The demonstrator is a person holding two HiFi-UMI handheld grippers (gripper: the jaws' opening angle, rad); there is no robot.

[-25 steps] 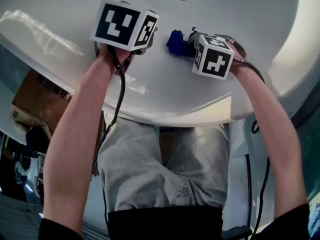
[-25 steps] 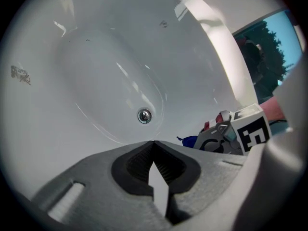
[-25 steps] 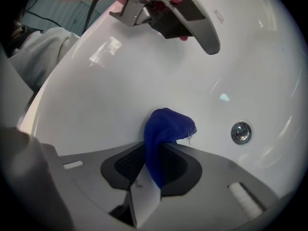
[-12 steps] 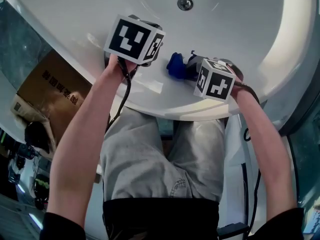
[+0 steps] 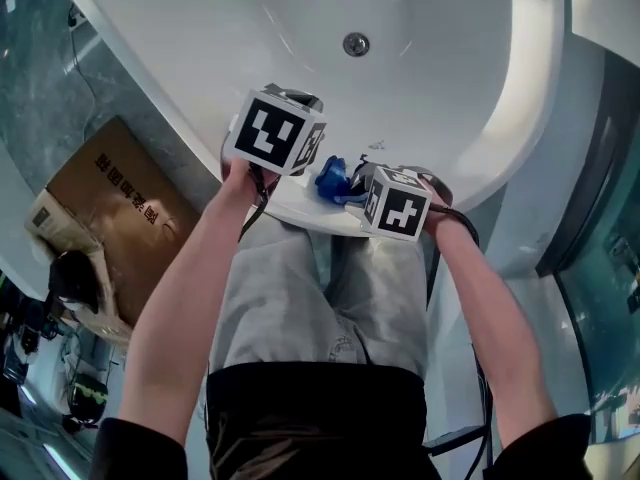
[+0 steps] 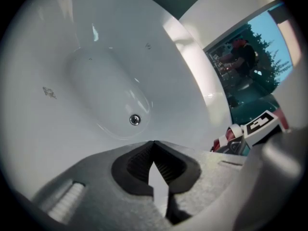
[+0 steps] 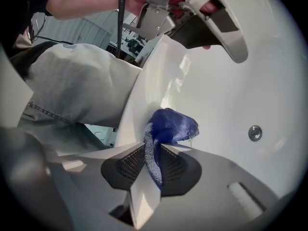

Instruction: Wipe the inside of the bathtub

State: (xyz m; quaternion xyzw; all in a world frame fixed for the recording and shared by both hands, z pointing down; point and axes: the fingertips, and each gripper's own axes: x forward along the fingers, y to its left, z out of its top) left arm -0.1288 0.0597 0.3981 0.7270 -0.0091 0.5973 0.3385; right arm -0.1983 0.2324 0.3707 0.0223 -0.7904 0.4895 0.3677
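The white bathtub (image 5: 420, 88) fills the upper head view, its metal drain (image 5: 356, 44) in the floor. A bunched blue cloth (image 5: 331, 179) is pinched in my right gripper (image 5: 352, 194), which is shut on it over the tub's near rim (image 5: 300, 211). In the right gripper view the blue cloth (image 7: 166, 131) bulges out past the closed jaws against the tub wall. My left gripper (image 5: 282, 113) hovers just left of it above the rim, shut with nothing between its pads. The left gripper view looks down into the bathtub (image 6: 96, 81) at the drain (image 6: 134, 120).
A cardboard box (image 5: 110, 208) stands on the floor left of the tub, beside a marbled wall (image 5: 60, 98). The person's legs in grey shorts (image 5: 320, 298) press against the tub's rim. A dark glass panel (image 5: 600, 208) runs along the right.
Both grippers have drawn back toward the person and closer together, from inside the tub wall to its near rim. The cloth stays held. The head camera has risen, showing more of the tub.
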